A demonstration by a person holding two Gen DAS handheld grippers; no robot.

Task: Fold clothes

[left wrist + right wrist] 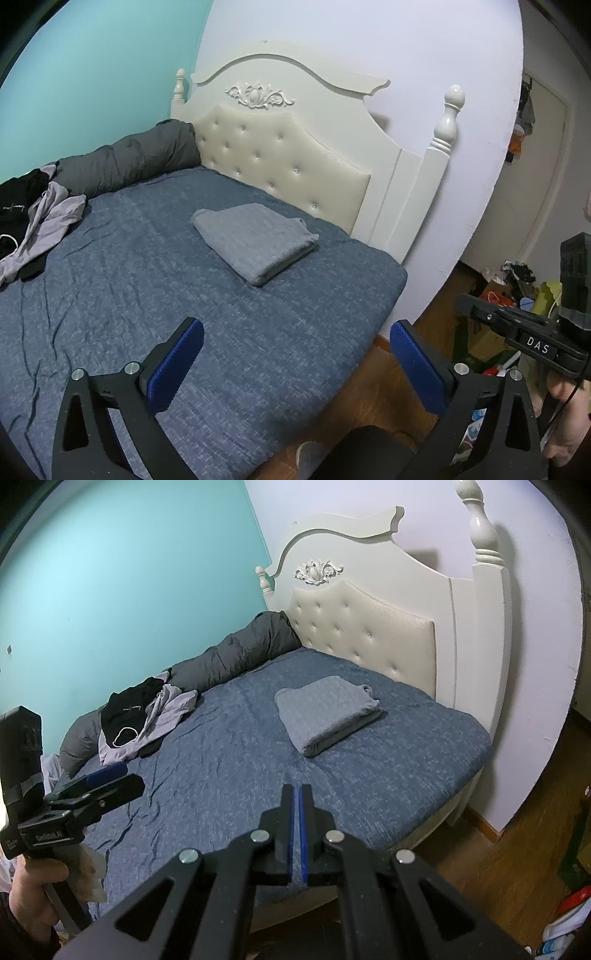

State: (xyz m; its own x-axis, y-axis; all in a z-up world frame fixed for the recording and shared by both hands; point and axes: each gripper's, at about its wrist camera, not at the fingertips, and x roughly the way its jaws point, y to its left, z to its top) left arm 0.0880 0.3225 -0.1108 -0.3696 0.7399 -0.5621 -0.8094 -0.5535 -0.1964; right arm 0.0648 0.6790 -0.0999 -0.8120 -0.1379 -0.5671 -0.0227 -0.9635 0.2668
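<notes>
A folded grey garment [255, 242] lies neatly on the blue bedspread [147, 295], near the cream tufted headboard [280, 162]. Well apart, at the far left edge, unfolded clothes [35, 218] sit in a heap beside a rolled dark duvet [125, 158]. The left gripper [295, 347] hovers above the bed's near edge, blue pads [177, 365] spread wide, nothing between them.

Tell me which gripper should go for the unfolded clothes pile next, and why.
Left. The left gripper is open with nothing between its pads, and the pile of unfolded clothes lies toward its side of the bed. The right gripper is shut, so it would have to open first.
</notes>
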